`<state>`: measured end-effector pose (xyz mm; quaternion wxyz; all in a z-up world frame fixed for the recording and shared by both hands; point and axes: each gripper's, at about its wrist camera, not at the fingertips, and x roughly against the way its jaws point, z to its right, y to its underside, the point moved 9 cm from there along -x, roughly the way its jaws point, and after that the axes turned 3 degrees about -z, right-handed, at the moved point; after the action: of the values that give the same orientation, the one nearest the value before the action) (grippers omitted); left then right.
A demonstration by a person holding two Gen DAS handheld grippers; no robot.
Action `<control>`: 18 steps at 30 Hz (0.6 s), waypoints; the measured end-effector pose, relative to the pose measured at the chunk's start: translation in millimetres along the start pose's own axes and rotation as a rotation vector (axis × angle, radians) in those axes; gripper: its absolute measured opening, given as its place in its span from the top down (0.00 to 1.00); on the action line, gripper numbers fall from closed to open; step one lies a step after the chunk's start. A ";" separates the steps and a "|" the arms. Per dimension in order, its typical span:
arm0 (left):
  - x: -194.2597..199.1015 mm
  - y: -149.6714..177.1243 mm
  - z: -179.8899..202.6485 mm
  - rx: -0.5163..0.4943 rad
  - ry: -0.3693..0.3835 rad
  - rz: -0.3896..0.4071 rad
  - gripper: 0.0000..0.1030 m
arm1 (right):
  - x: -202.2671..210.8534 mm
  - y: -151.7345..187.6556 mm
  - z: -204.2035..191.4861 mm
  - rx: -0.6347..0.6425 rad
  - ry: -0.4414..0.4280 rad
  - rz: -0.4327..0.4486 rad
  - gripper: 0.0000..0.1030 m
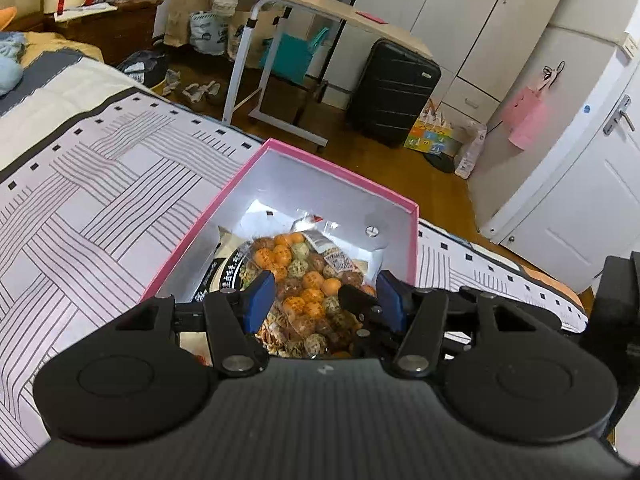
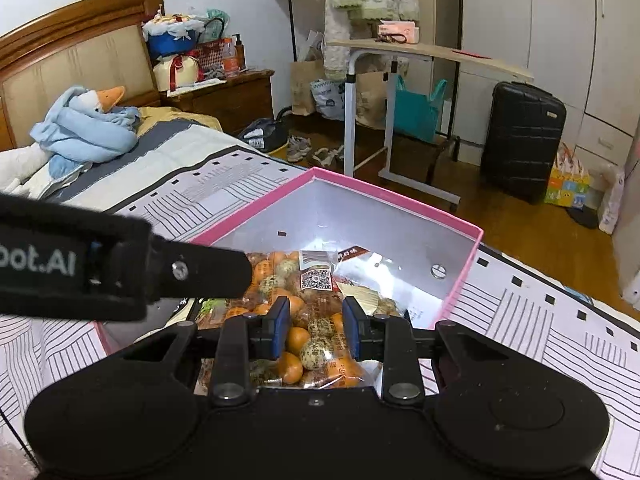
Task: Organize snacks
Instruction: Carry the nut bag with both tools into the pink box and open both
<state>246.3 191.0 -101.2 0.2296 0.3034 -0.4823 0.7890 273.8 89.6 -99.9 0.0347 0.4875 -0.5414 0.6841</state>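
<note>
A pink-rimmed box (image 1: 224, 196) with a silver inside lies on the bed; it also shows in the right wrist view (image 2: 460, 292). In it lies a clear bag of orange and speckled round snacks (image 1: 304, 280), also in the right wrist view (image 2: 316, 280). My left gripper (image 1: 324, 300) hovers over the bag with its jaws open wide. My right gripper (image 2: 316, 326) hovers over the same bag, jaws apart, with nothing held. The left gripper's black body (image 2: 120, 268) crosses the right wrist view at left. Another dark-labelled packet (image 1: 224, 272) lies under the bag.
The box lies on a striped bedspread (image 1: 100, 184) near the bed's edge. Beyond are a wooden floor, a rolling side table (image 2: 420, 52), a black suitcase (image 2: 520, 136) and wardrobes. A goose plush in a blue blanket (image 2: 88, 120) lies by the headboard.
</note>
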 end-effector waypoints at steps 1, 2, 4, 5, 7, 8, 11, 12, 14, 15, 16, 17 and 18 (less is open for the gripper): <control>-1.1 0.7 -0.8 0.000 -0.002 -0.001 0.47 | -1.9 0.2 -1.2 0.002 0.000 0.003 0.68; -1.4 0.9 -0.5 0.000 -0.004 0.000 0.47 | -3.5 0.1 -1.9 0.005 0.000 0.005 0.68; -0.8 1.1 -0.7 -0.005 -0.008 0.002 0.47 | -1.3 -1.0 -2.4 0.001 -0.013 0.014 0.67; 0.9 1.8 -0.4 -0.010 -0.010 0.005 0.47 | 2.0 -0.3 0.2 -0.019 -0.022 0.016 0.65; 6.4 2.1 0.4 -0.028 -0.014 0.010 0.47 | 15.2 4.0 9.0 -0.085 -0.009 0.036 0.63; 9.4 2.9 1.6 -0.044 -0.016 0.010 0.47 | 25.0 6.8 13.3 -0.115 0.002 0.067 0.63; 20.1 6.5 -1.0 -0.067 -0.009 0.025 0.47 | 54.9 24.1 19.4 -0.152 0.037 0.107 0.63; 23.2 9.2 -2.5 -0.074 -0.012 0.021 0.47 | 62.2 29.2 21.3 -0.148 0.068 0.112 0.63; 30.7 12.9 -3.8 -0.089 -0.012 0.025 0.47 | 79.9 38.7 25.5 -0.156 0.102 0.131 0.62; 35.0 14.7 -3.8 -0.094 -0.013 0.026 0.47 | 88.3 42.1 27.6 -0.169 0.101 0.140 0.61; 40.1 17.1 -3.0 -0.102 -0.013 0.031 0.46 | 96.3 44.7 30.7 -0.181 0.101 0.149 0.60; 45.3 19.4 -2.4 -0.109 -0.012 0.037 0.45 | 105.3 47.5 32.6 -0.186 0.108 0.156 0.60; 50.8 22.0 -0.7 -0.117 -0.011 0.041 0.45 | 114.3 49.8 34.3 -0.184 0.121 0.162 0.60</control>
<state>195.6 185.7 -79.5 0.2281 0.2839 -0.5351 0.7623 207.0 -12.3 -56.7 0.0563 0.3947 -0.6363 0.6604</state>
